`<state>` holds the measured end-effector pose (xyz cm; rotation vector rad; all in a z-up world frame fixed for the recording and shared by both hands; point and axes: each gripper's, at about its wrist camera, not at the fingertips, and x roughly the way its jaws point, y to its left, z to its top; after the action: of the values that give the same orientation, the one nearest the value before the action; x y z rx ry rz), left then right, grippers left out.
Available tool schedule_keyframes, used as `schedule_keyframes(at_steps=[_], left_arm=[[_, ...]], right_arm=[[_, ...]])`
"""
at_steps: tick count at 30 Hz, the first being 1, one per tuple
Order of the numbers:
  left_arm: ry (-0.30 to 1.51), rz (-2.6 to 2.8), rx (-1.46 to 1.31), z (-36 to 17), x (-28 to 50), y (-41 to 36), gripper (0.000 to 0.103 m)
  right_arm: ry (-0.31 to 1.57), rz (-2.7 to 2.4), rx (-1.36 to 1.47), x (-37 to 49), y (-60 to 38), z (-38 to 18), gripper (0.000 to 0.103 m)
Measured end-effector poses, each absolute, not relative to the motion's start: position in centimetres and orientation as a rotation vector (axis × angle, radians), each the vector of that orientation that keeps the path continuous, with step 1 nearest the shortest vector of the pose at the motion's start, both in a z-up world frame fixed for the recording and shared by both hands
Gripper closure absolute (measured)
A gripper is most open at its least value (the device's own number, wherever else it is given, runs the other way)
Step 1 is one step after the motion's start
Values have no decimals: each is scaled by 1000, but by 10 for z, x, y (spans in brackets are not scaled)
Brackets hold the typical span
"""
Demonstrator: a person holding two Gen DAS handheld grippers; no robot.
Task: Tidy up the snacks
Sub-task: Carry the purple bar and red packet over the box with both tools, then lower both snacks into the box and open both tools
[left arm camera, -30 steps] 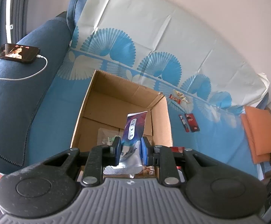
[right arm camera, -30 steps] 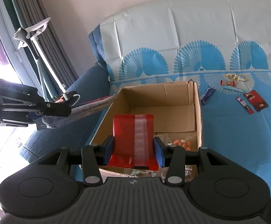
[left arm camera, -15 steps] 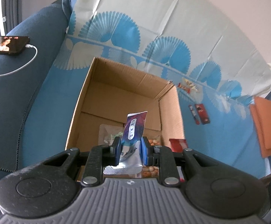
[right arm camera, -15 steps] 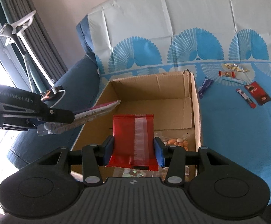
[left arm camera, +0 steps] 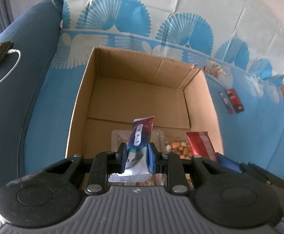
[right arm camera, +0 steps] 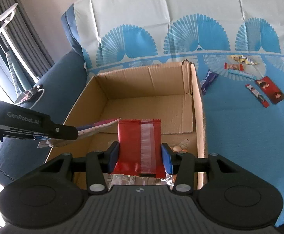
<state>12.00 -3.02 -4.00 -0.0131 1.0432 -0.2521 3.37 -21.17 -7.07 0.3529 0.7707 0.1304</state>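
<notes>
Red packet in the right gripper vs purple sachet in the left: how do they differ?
The red packet is wide and spreads the right gripper far apart; the purple sachet is narrow, so the left gripper is pinched close. The red packet is plain red with a clear strip; the purple sachet is purple and white with print and a silver end. Both are clamped and held over the cardboard box.

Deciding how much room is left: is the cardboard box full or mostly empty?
Mostly empty. The cardboard box shows bare floor across its far part; only a clear bag of nuts lies near the front edge.
</notes>
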Motion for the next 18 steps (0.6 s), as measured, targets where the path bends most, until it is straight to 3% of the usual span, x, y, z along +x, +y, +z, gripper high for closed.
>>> schedule_keyframes(at_steps=[18], left_arm=[[1084, -246, 47, -65, 137, -43, 76]], right_arm=[[790, 128, 350, 58, -210, -86, 53]])
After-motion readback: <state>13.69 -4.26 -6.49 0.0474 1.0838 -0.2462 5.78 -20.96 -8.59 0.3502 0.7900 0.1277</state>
